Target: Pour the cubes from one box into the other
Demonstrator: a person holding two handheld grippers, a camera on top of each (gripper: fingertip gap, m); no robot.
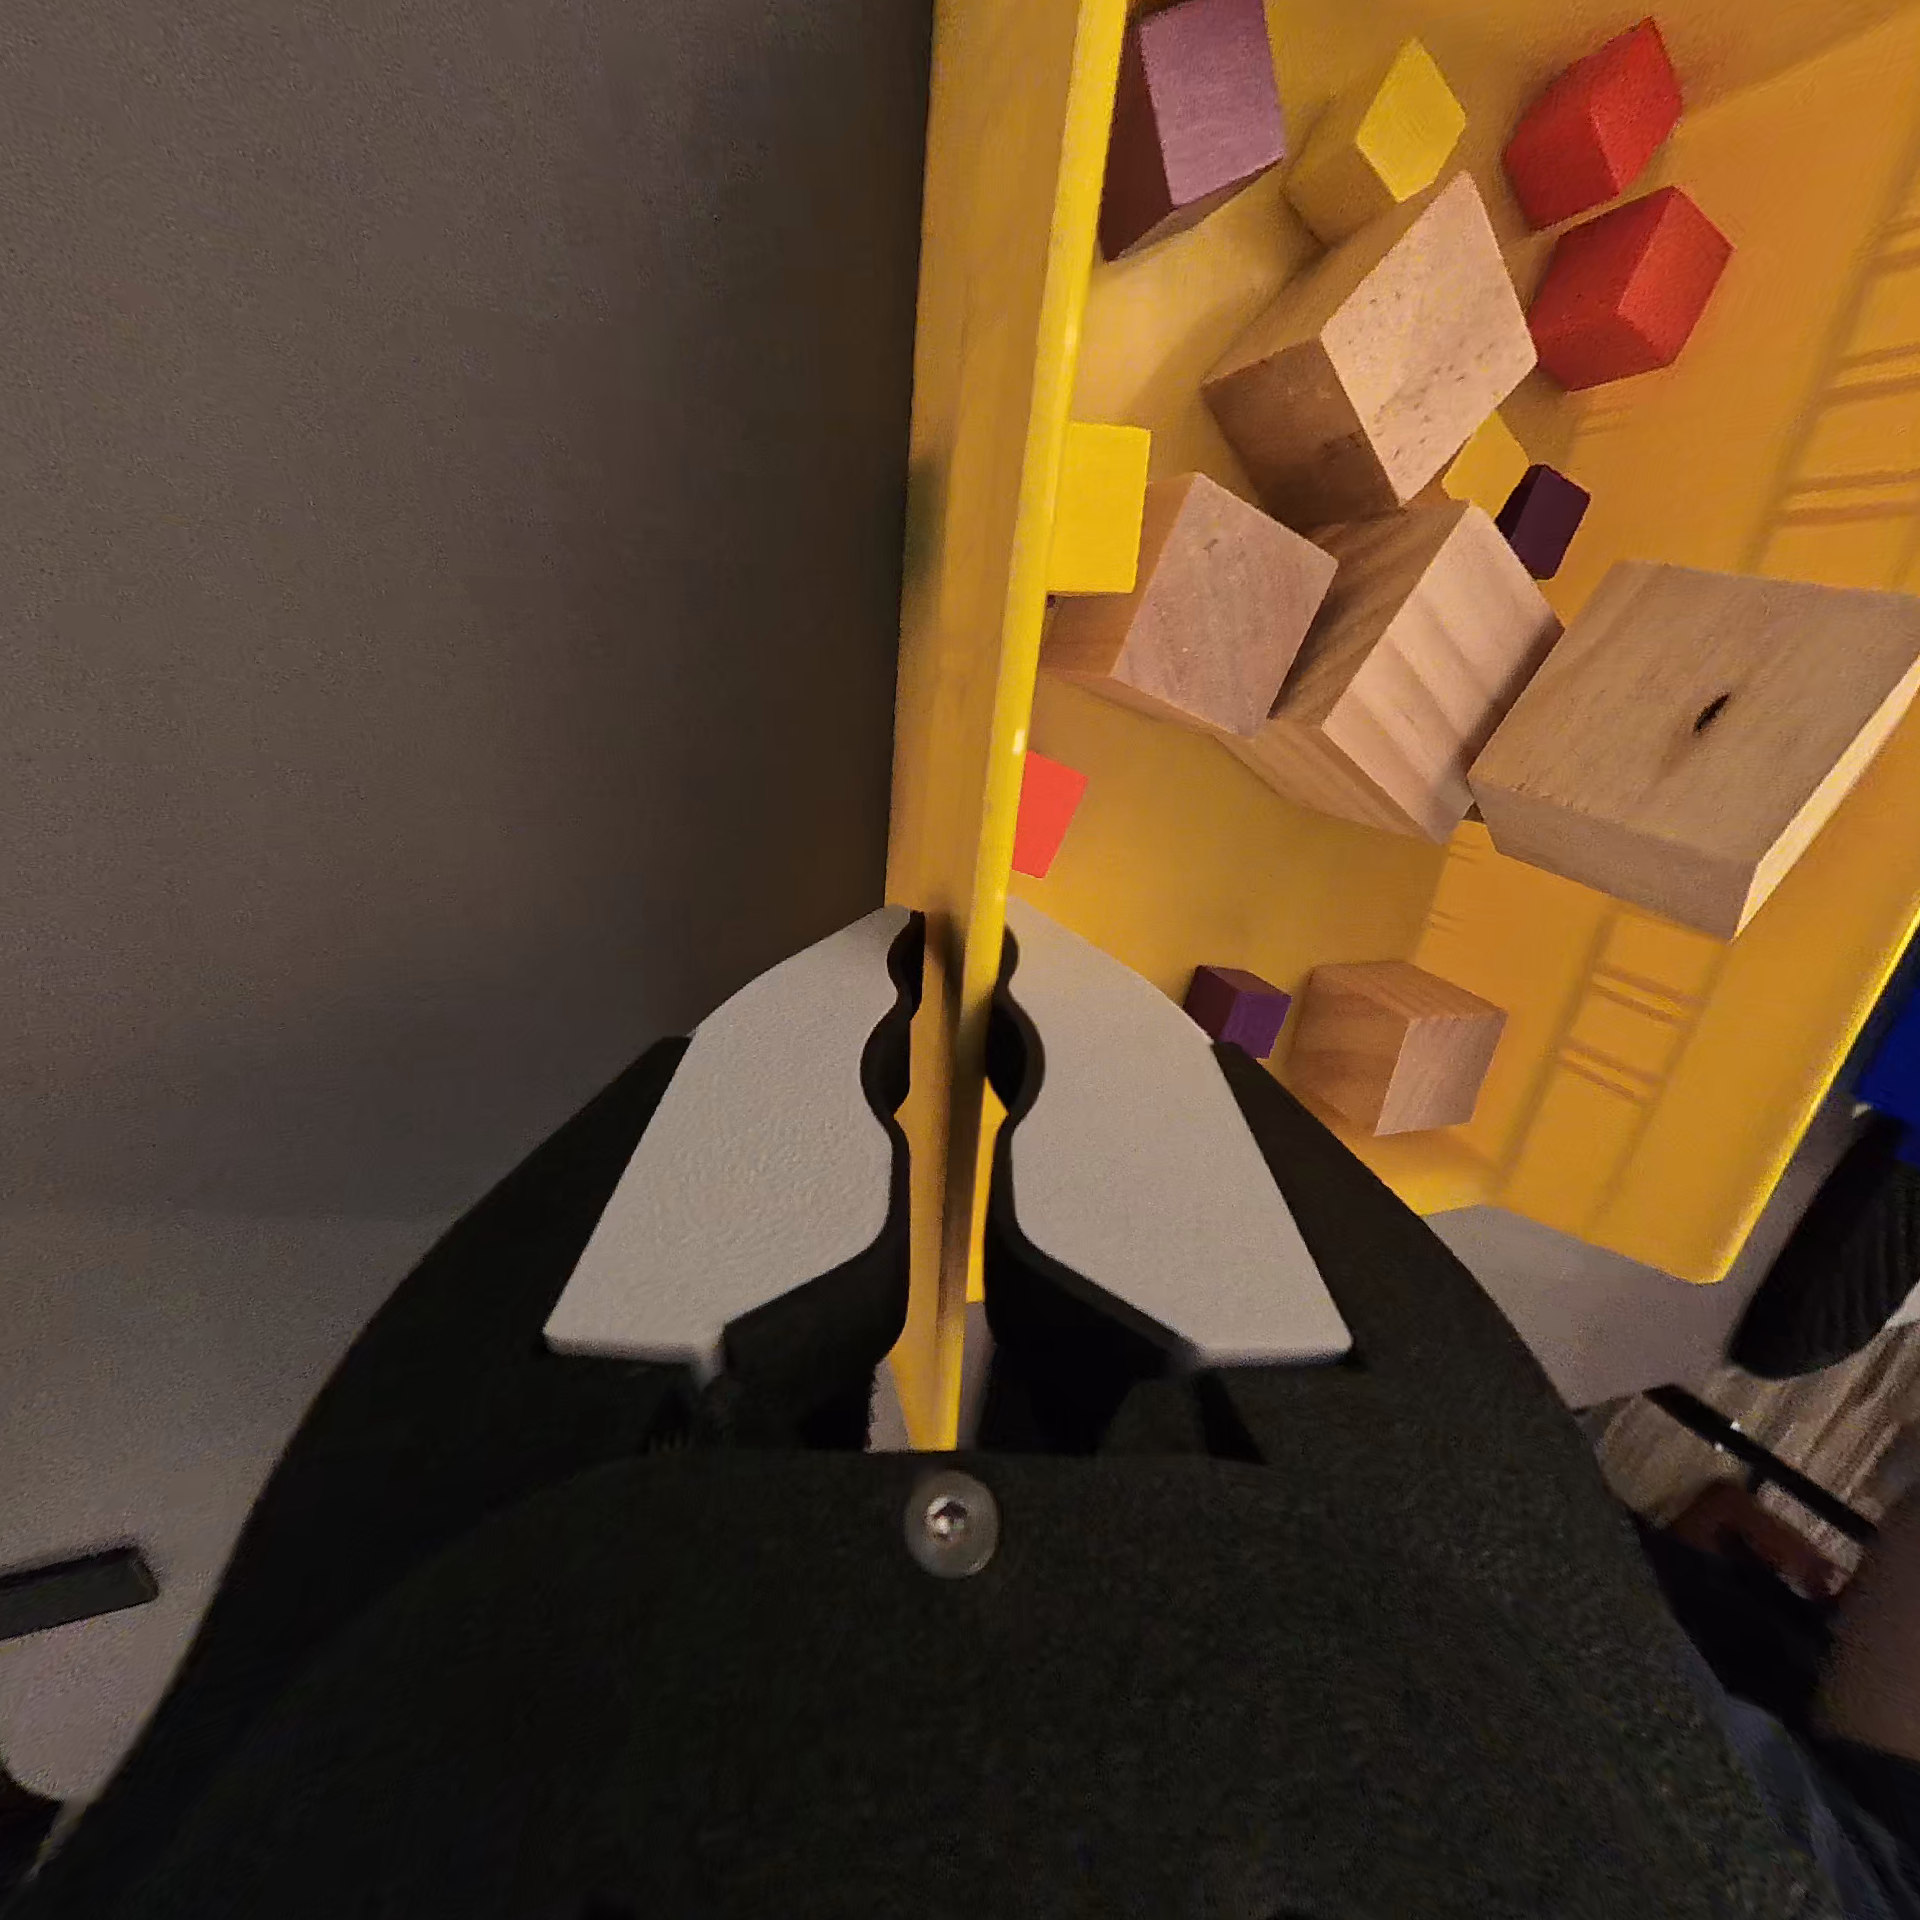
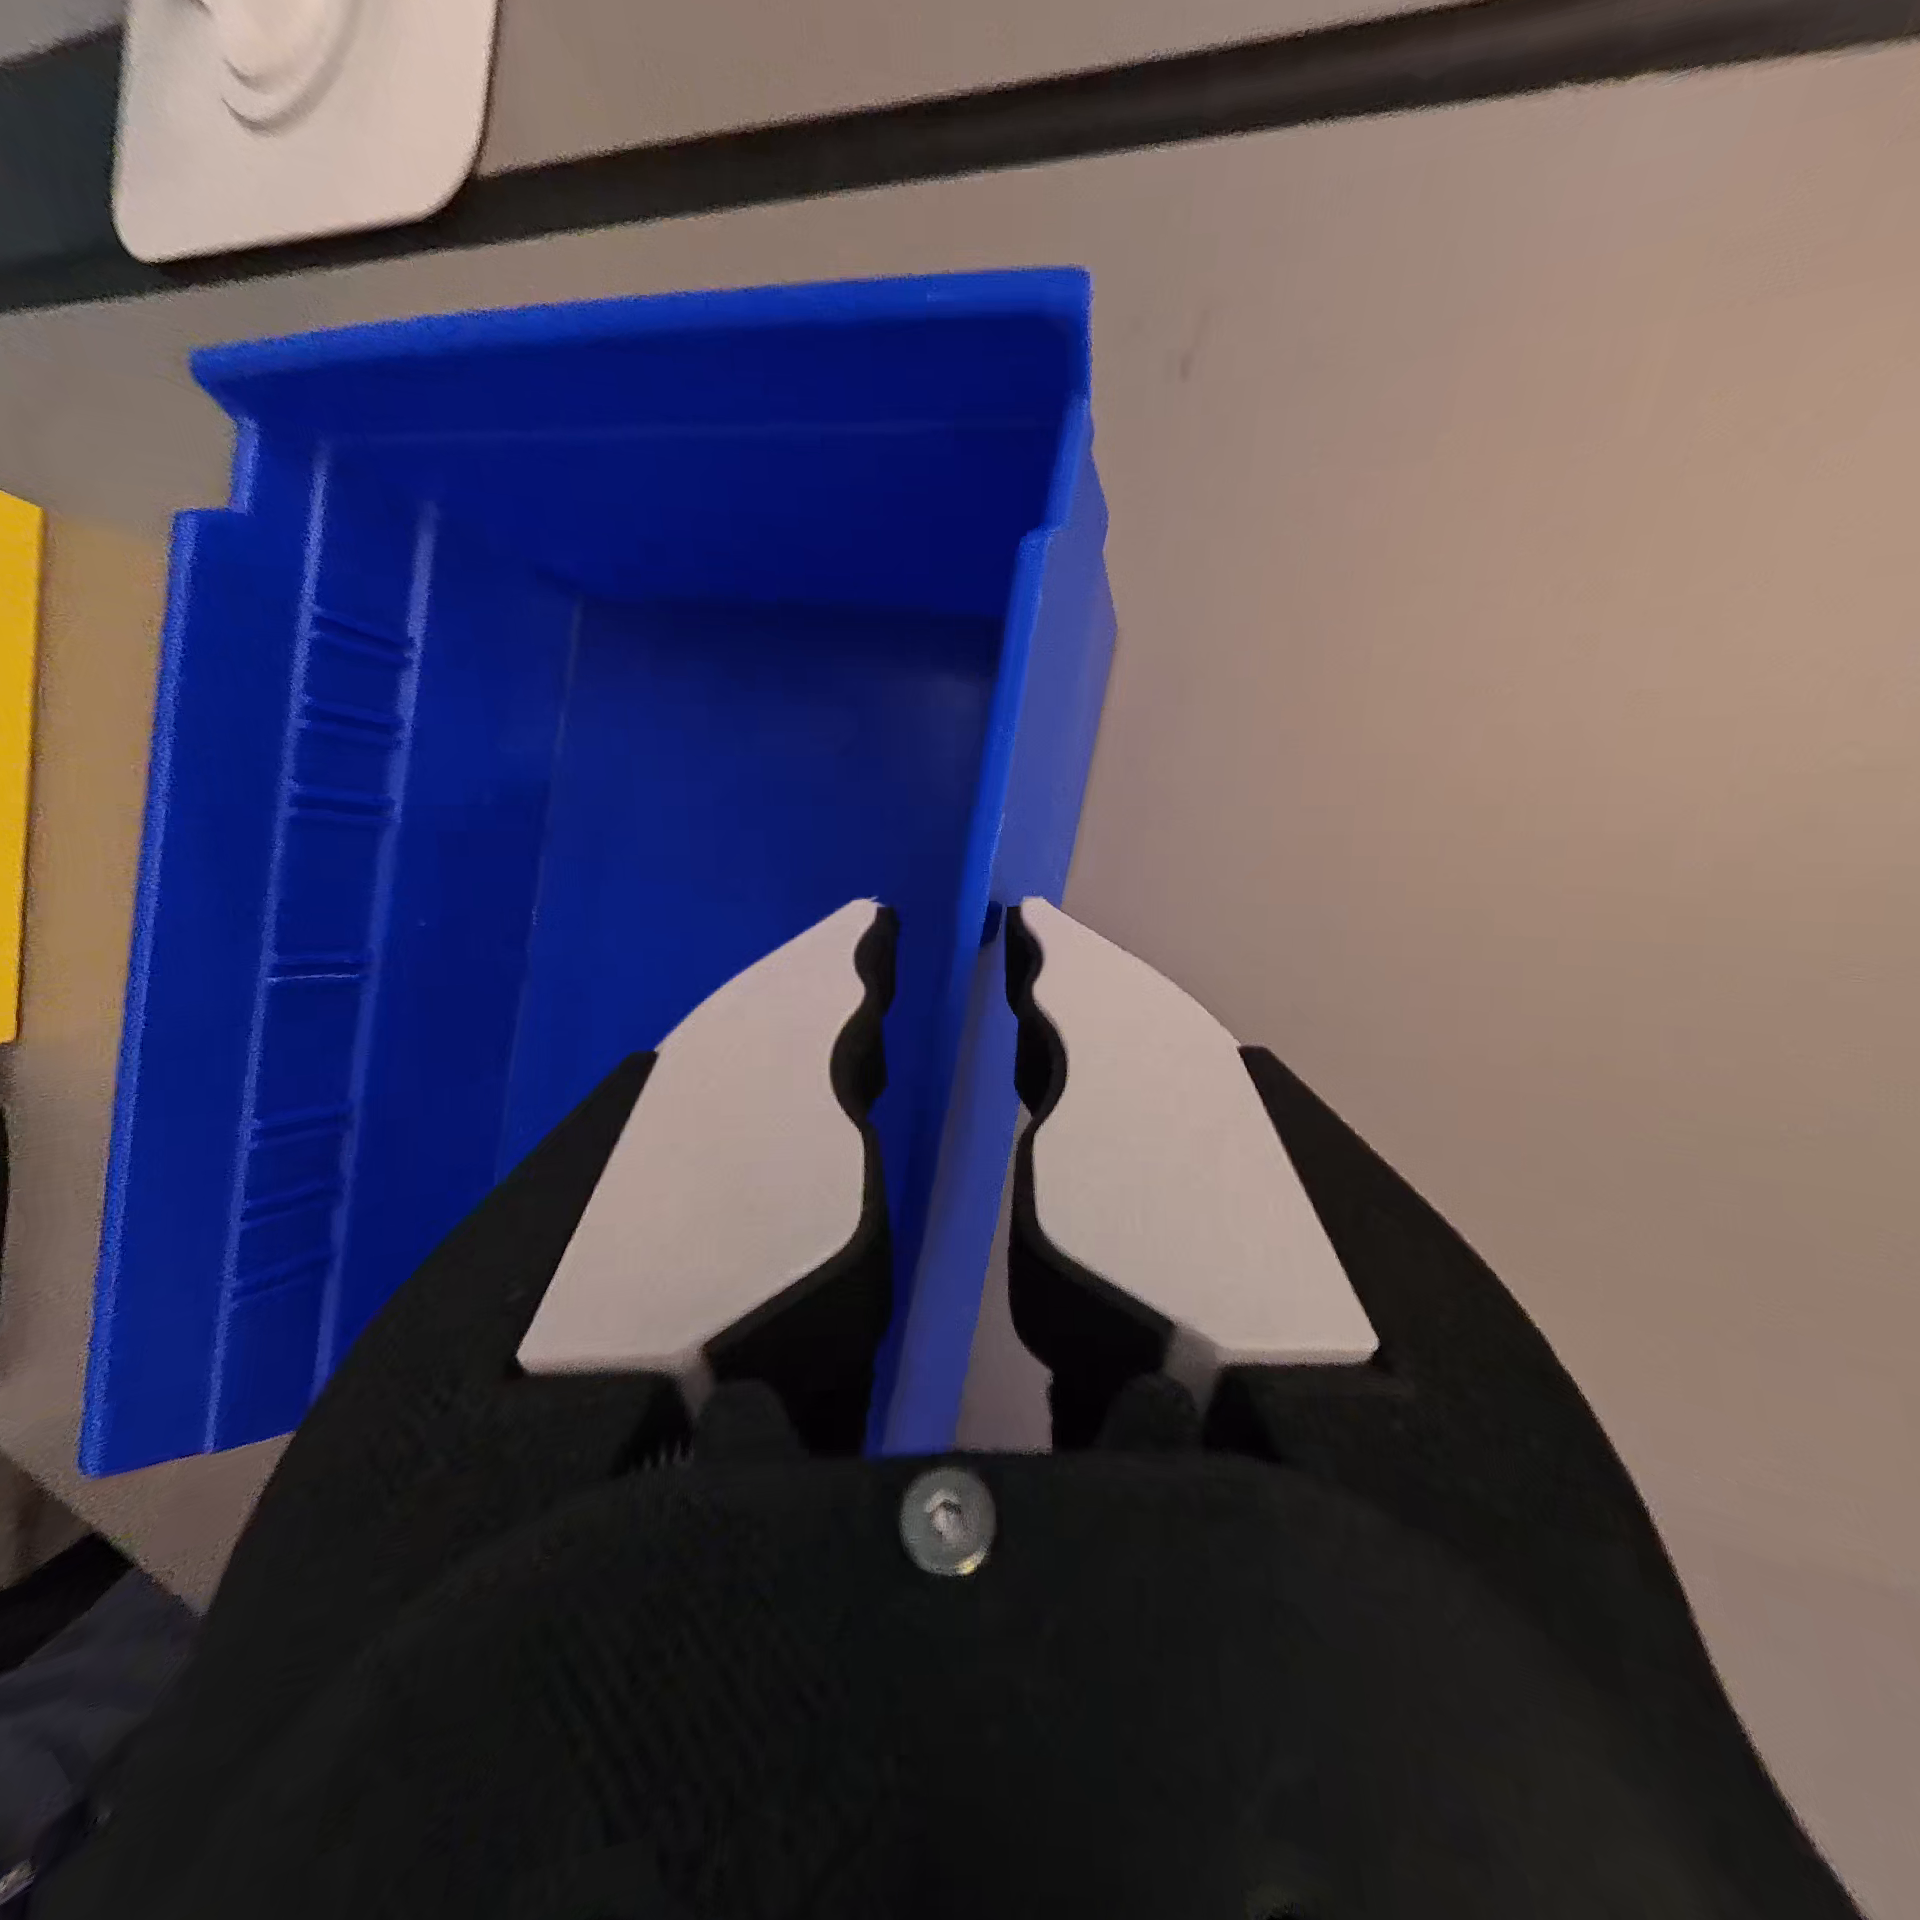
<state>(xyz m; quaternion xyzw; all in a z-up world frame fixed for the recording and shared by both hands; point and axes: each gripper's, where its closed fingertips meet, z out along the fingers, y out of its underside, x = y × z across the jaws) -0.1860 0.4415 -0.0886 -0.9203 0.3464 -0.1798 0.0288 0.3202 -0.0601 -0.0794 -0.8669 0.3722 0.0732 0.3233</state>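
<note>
Two close views, each looking forward along the fingers of a hand-held gripper. In the left wrist view, the left hand-held gripper (image 1: 958, 925) has its two pale fingers pressed together on the side wall of a yellow box (image 1: 1621, 1122), pinching that thin wall edge-on between them. The yellow box fills the right half of the view, with its inside facing the camera. Wooden cubes lie scattered across the inside: several plain wooden cubes (image 1: 1392, 343) of different sizes, two red cubes (image 1: 1621, 291) close together near the top right, a large purple cube (image 1: 1205, 104) at the top, small yellow cubes (image 1: 1403, 125), and a small dark purple cube (image 1: 1236, 1008) just beside a plain one lower down. To the left of the box is a plain grey surface (image 1: 416, 623).

In the right wrist view, the right hand-held gripper (image 2: 948, 909) is likewise closed on a wall, here the right side wall of a blue box (image 2: 343, 935), with one finger inside the box and one outside. No cubes show in the blue box; its ribbed inner left wall and floor are bare. A sliver of the yellow box (image 2: 16, 769) shows at the far left edge, near the blue one. A white square object (image 2: 301, 104) lies in the top left corner.
</note>
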